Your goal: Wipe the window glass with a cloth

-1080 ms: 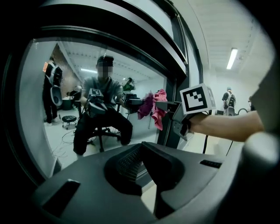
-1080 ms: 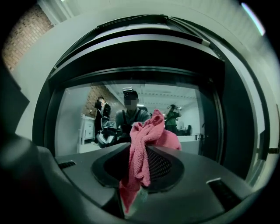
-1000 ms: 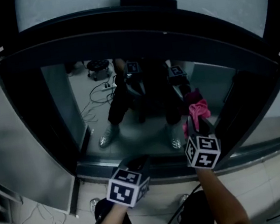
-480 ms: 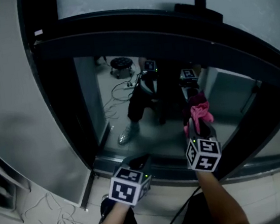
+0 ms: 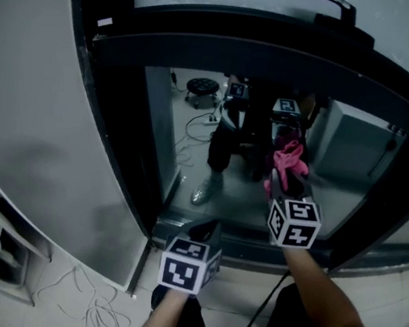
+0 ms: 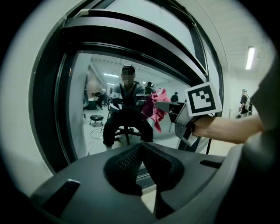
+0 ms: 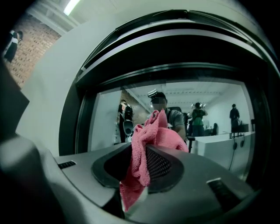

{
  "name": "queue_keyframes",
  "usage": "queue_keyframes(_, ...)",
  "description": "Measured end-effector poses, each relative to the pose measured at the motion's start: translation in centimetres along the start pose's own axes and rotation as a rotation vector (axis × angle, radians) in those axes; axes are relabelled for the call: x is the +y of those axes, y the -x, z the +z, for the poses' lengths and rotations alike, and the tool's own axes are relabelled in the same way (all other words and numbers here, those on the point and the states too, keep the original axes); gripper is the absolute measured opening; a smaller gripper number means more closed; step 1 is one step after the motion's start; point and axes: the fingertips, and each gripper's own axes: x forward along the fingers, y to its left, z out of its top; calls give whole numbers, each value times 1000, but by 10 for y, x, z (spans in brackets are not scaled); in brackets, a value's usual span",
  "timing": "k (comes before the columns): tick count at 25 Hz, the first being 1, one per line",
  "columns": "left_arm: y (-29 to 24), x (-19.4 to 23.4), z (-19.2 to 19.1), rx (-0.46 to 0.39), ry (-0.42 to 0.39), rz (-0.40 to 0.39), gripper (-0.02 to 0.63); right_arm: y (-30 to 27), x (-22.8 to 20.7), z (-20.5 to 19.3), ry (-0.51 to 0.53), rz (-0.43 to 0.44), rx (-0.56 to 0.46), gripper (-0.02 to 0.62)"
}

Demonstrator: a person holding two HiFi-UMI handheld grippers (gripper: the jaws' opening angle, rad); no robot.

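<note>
The window glass (image 5: 203, 140) sits in a black frame (image 5: 128, 124) and mirrors the room and a seated person. My right gripper (image 5: 286, 180) is shut on a pink cloth (image 5: 288, 160) and holds it up close to the lower right of the pane; I cannot tell whether it touches. In the right gripper view the cloth (image 7: 146, 142) bunches between the jaws and hangs below them, with the glass (image 7: 109, 124) ahead. My left gripper (image 5: 203, 232) stays low near the bottom frame rail, shut with nothing in it. From the left gripper view the jaws (image 6: 141, 153) meet, and the cloth (image 6: 158, 106) shows to the right.
A black window handle (image 5: 323, 0) juts out above the pane at top right. A pale wall (image 5: 25, 108) runs down the left, with a low white shelf unit (image 5: 0, 257) beside it. Loose cables (image 5: 90, 316) lie on the tiled floor at lower left.
The view has swung left, so the window frame and handle now sit further right and more wall shows. Both grippers hold about the same pose, cloth still gripped.
</note>
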Motion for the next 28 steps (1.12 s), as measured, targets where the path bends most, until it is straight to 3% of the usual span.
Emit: queue_keyframes(28, 84, 137, -48, 20, 131, 211, 5, -86, 224, 4, 38, 321, 6, 87)
